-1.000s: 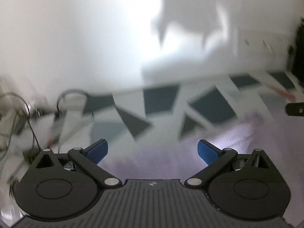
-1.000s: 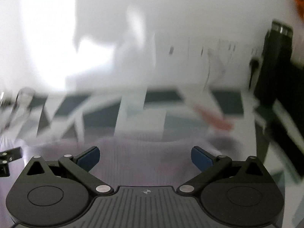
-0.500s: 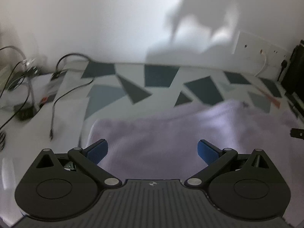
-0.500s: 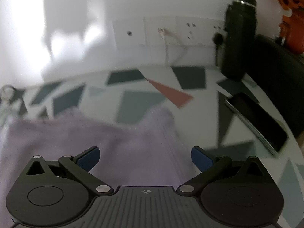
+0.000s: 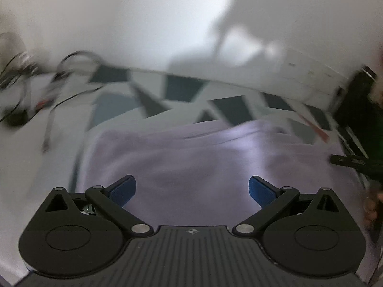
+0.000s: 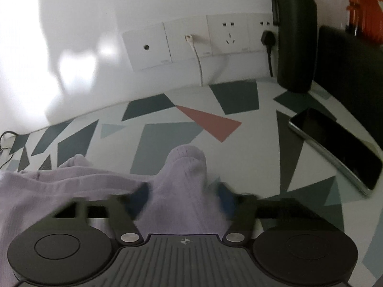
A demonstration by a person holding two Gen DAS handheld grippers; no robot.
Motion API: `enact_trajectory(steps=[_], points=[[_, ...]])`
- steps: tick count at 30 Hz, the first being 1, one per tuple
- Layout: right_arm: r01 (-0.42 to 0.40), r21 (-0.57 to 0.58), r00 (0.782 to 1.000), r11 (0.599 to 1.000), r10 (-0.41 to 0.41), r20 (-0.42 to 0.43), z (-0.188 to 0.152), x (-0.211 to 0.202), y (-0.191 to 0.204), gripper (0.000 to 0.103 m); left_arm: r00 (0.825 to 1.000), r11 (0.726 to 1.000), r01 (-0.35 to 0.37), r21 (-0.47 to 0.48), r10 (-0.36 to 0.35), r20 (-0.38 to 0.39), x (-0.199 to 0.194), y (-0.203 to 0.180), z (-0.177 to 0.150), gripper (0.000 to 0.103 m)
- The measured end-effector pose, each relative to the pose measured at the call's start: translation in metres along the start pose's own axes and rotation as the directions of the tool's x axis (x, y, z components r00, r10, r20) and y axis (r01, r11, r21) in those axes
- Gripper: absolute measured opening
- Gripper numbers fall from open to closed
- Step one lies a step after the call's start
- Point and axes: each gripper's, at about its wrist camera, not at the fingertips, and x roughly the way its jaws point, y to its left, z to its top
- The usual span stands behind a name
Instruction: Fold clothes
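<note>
A lilac knit garment (image 5: 203, 153) lies spread on the patterned table (image 6: 167, 138). My left gripper (image 5: 192, 189) hovers over the garment's near part, open, its blue pads wide apart with nothing gripped. In the right wrist view my right gripper (image 6: 183, 193) has its jaws closing on a raised bunch at the right edge of the garment (image 6: 186, 167). The cloth stands up between the blurred pads, which press on it from both sides.
A dark phone (image 6: 335, 143) lies on the table to the right. A black bottle (image 6: 295, 35) stands at the back right by the wall sockets (image 6: 191, 40). Cables (image 5: 47, 88) sprawl at the table's far left. A black object (image 6: 347, 71) lines the right side.
The right gripper's jaws went from wide apart to closed on a bunch of the garment's right edge as it sank toward it. The left gripper shifted sideways and rolled a little, still open.
</note>
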Motion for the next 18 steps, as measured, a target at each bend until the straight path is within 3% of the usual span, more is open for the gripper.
enact_trajectory(steps=[1, 3, 8, 10, 14, 17, 18], points=[[0.001, 0.007, 1.000, 1.000, -0.001, -0.006, 0.001, 0.002, -0.002, 0.008, 1.000, 0.998, -0.023, 0.052, 0.023, 0.013, 0.006, -0.006, 0.003, 0.102], [-0.016, 0.031, 1.000, 0.999, 0.015, 0.027, 0.002, -0.004, -0.005, 0.007, 0.998, 0.988, -0.063, 0.144, 0.058, 0.040, 0.018, -0.016, 0.007, 0.102], [0.058, -0.032, 0.977, 0.998, -0.050, 0.206, 0.006, -0.038, -0.004, 0.006, 0.996, 0.981, -0.065, 0.181, 0.053, 0.067, 0.041, -0.019, 0.021, 0.102], [0.081, -0.027, 0.979, 0.996, -0.074, 0.192, 0.008, -0.033, -0.011, 0.006, 0.995, 0.978, -0.096, 0.185, 0.090, 0.041, 0.062, -0.034, 0.022, 0.102], [0.095, -0.033, 0.990, 0.995, -0.091, 0.105, -0.001, -0.003, -0.026, 0.006, 0.996, 0.985, -0.082, 0.150, 0.087, -0.028, 0.095, -0.046, 0.018, 0.103], [0.115, -0.067, 0.991, 0.991, -0.110, 0.079, -0.008, 0.011, -0.025, 0.008, 0.997, 0.988, -0.074, 0.136, 0.078, -0.026, 0.101, -0.044, 0.013, 0.103], [0.124, -0.065, 0.990, 0.990, -0.119, 0.076, -0.009, 0.011, -0.023, 0.013, 0.997, 0.989, -0.070, 0.131, 0.074, -0.025, 0.101, -0.044, 0.013, 0.103]])
